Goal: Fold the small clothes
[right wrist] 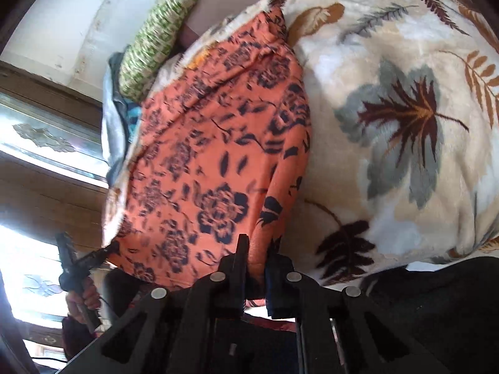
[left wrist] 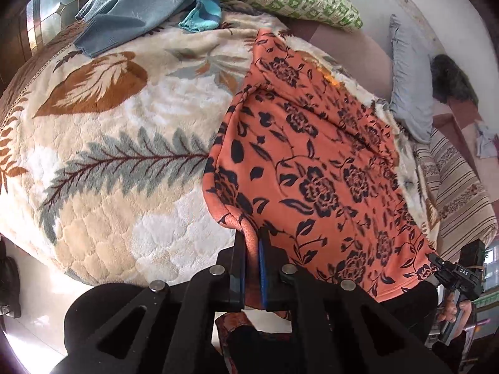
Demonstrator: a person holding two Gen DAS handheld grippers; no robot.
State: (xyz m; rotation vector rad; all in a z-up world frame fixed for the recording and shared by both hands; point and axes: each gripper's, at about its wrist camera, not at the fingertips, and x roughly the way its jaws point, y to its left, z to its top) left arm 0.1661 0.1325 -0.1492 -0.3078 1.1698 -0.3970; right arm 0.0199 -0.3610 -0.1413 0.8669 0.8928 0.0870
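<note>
L wrist view: our left tool [left wrist: 252, 243] is clenched on the near edge of the orange fleece garment w/ dark floral print [left wrist: 315, 168], which lies spread on the cream leaf-patterned plush blanket [left wrist: 124, 143] on the bed. Right tool [left wrist: 436, 263] grips its far corner.

R wrist view: our right tool [right wrist: 257, 249] pinches the garment's [right wrist: 212, 143] hem; blurry.

An orange fleece garment with dark navy flowers [right wrist: 218, 143] lies on a cream plush blanket patterned with grey and brown leaves [right wrist: 389, 109]. The right gripper [right wrist: 254, 249] pinches its near edge; the left gripper [right wrist: 109, 249] clamps the far corner, beside a green-checked pillow [right wrist: 156, 40].
</note>
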